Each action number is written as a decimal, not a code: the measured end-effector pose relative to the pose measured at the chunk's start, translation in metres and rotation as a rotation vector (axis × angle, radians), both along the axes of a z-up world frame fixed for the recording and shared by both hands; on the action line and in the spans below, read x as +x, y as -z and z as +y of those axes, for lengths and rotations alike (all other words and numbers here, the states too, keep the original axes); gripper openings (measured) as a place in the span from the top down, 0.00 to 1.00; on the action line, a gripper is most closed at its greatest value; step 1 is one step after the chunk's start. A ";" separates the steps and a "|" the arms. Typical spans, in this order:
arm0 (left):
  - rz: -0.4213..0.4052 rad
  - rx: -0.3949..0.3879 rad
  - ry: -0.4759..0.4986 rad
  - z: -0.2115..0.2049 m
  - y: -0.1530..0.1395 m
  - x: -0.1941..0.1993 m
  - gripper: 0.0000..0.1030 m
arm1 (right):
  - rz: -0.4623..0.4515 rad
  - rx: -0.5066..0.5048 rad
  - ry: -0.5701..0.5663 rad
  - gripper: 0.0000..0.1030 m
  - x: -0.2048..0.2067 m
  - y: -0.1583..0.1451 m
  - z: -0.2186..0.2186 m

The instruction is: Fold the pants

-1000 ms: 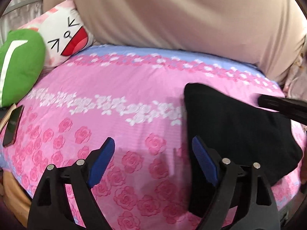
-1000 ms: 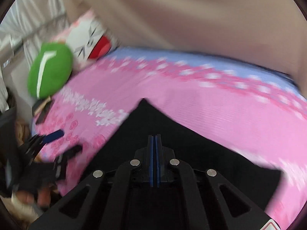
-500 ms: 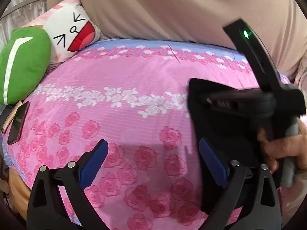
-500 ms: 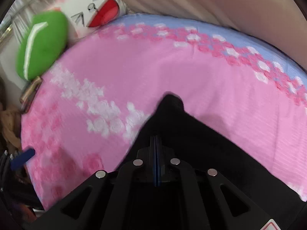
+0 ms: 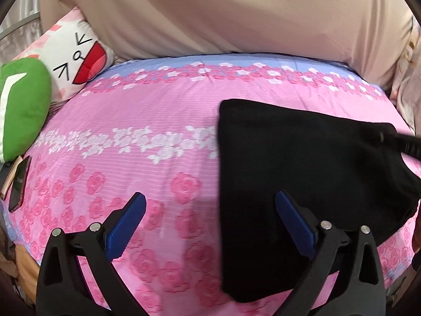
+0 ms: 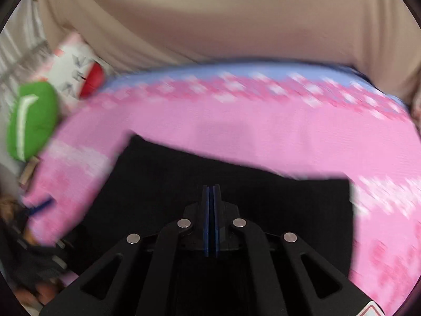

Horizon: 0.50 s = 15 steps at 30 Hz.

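- The black pants lay on the right part of the pink rose-print bedspread, already doubled into a compact dark slab with one straight edge facing the middle of the bed.
- I judged them soft and limp, light enough for one gripper, thick where the layers stacked; the cloth would sag and slide on itself rather than hold a crease, so a shallow bite could shed the lower layers.
- The best hold, I reckoned, was a corner or the straight folded edge, taking all the layers deep between the pads, not the loose middle.
- My right gripper hung over the pants with its blue pads pressed flat together; I could not tell whether any cloth was pinched between them, since that view was blurred.
- My left gripper was spread wide and held nothing, one finger above bare bedspread, the other above the near left part of the pants.
- The far tip of my right gripper showed at the right edge of the left view, over the pants.
- Well apart, at the bed's left end, sat a green cushion, a cartoon-face pillow and a phone by the edge; a beige curtain hung behind.
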<state>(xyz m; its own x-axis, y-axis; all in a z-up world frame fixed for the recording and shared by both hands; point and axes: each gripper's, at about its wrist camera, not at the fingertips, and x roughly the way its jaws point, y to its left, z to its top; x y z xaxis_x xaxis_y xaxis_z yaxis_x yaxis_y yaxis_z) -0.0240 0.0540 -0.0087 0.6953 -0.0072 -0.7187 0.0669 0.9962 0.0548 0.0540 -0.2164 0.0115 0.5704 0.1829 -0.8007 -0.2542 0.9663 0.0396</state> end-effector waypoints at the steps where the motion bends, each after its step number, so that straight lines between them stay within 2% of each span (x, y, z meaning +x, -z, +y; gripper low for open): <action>1: 0.004 0.003 0.012 -0.007 0.000 0.001 0.06 | 0.012 -0.065 0.052 1.00 0.001 0.010 -0.014; 2: 0.005 0.006 0.022 -0.013 0.001 0.001 0.06 | 0.032 -0.022 0.070 1.00 -0.001 0.016 -0.032; 4: 0.006 0.026 0.033 -0.024 0.001 0.003 0.06 | 0.040 0.101 0.093 1.00 -0.014 0.007 -0.050; 7: 0.007 0.044 0.035 -0.034 0.001 0.004 0.06 | -0.040 0.083 0.087 0.86 -0.041 -0.016 -0.057; 9: 0.012 0.038 0.037 -0.036 0.001 0.004 0.06 | -0.038 0.077 0.082 0.64 -0.056 -0.019 -0.070; 12: 0.025 0.020 0.026 -0.032 0.001 0.003 0.05 | -0.002 0.069 0.123 0.61 -0.077 -0.010 -0.096; 13: 0.030 0.017 0.021 -0.030 0.003 0.002 0.05 | 0.018 0.094 0.135 0.61 -0.083 -0.006 -0.103; 15: 0.034 0.023 0.013 -0.029 0.006 0.001 0.05 | 0.058 0.211 0.124 0.61 -0.095 0.000 -0.115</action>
<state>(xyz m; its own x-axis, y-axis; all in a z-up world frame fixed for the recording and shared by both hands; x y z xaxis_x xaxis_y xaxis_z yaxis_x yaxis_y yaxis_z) -0.0234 0.0249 -0.0143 0.6702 0.0004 -0.7422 0.0824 0.9938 0.0749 -0.0413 -0.3314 0.0111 0.5533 0.2813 -0.7841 -0.1259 0.9587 0.2551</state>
